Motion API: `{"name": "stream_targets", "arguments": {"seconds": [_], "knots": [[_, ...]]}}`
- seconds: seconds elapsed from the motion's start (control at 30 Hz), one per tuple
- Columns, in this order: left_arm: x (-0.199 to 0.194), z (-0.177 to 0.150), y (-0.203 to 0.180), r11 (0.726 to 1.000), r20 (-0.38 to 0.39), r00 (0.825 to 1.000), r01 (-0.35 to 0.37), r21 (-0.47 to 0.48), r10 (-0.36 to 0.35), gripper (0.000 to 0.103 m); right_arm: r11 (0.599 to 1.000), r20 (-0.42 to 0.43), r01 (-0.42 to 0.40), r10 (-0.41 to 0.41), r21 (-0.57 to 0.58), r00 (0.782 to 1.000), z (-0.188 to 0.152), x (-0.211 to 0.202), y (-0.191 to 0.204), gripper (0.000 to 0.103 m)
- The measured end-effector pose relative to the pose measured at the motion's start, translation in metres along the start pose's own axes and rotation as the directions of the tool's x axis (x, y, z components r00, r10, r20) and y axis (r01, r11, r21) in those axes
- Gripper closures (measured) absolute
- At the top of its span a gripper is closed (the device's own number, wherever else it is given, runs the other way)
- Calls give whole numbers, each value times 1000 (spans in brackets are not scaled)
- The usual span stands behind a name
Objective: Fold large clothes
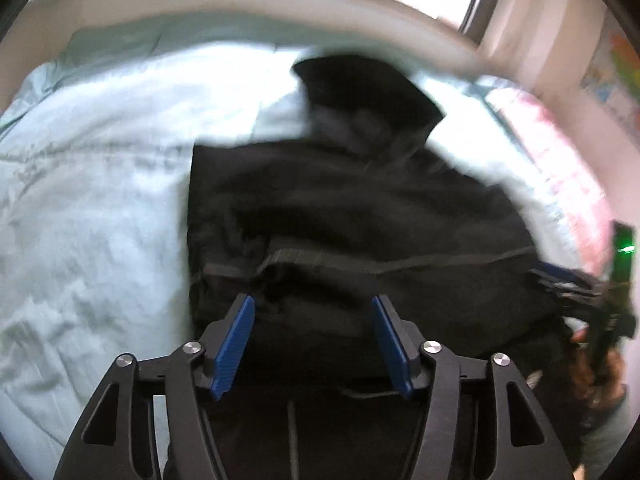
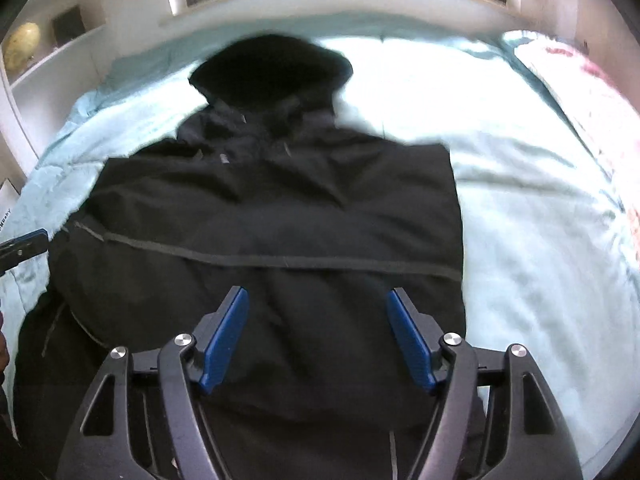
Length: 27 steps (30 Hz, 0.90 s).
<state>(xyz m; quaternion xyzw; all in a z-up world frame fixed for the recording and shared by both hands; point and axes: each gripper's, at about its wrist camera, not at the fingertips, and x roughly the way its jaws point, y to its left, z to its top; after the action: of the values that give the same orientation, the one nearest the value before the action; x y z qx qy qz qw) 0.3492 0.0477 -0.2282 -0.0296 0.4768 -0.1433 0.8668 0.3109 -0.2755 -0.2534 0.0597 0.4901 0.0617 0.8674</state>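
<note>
Pale bedding (image 2: pixel 540 208) lies bare right of the black coat (image 2: pixel 280 220), whose straight right edge runs down mid-frame. Both the left gripper (image 1: pixel 313 304) and right gripper (image 2: pixel 318 298) hover over its hem, fingers apart, holding nothing.

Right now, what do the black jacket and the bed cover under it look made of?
Black jacket: looks like matte woven synthetic, probably padded, since it puffs in soft rounded folds with a grey seam band across.
Bed cover: pale blue soft fabric, maybe quilted cotton, with fine wrinkles; blur leaves it open.
</note>
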Motion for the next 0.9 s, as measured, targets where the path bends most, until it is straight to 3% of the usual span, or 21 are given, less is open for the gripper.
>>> {"name": "stream_targets", "arguments": {"seconds": [0.03,0.1,0.17,0.27,0.4,0.5,0.57,0.73,0.83,0.9], "knots": [[14,-4,3,1000,-23,1000,-18,-8,18,40,1000,-28,5,-5,-7,1000,-8,10,-1,28],[35,-15,17,998,-10,1000,20,-56,-20,41,995,-28,53,-55,-80,998,-28,29,5,28],[35,-18,20,997,24,999,28,-78,-26,41,993,52,73,-69,-96,996,-42,27,9,27],[33,-24,15,999,57,998,-1,-42,3,40,994,77,76,-71,-75,995,-45,26,8,26],[23,-38,19,998,133,991,39,-39,-33,41,995,108,73,-65,-68,992,-52,20,6,26],[21,-40,22,997,139,989,61,-56,-53,41,996,137,73,-64,-57,988,-58,18,4,25],[23,-38,18,998,118,992,39,-48,-33,40,995,139,83,-74,-58,987,-56,20,6,22],[28,-19,1,999,14,999,-40,-33,40,40,996,76,79,-76,-40,994,-46,26,6,19],[16,3,-1,998,-52,998,-24,-55,21,40,996,-37,93,-93,-11,995,-31,24,7,18],[-6,16,1,996,-59,998,10,-85,-15,40,998,-93,41,-36,54,995,-21,11,3,18]]}}
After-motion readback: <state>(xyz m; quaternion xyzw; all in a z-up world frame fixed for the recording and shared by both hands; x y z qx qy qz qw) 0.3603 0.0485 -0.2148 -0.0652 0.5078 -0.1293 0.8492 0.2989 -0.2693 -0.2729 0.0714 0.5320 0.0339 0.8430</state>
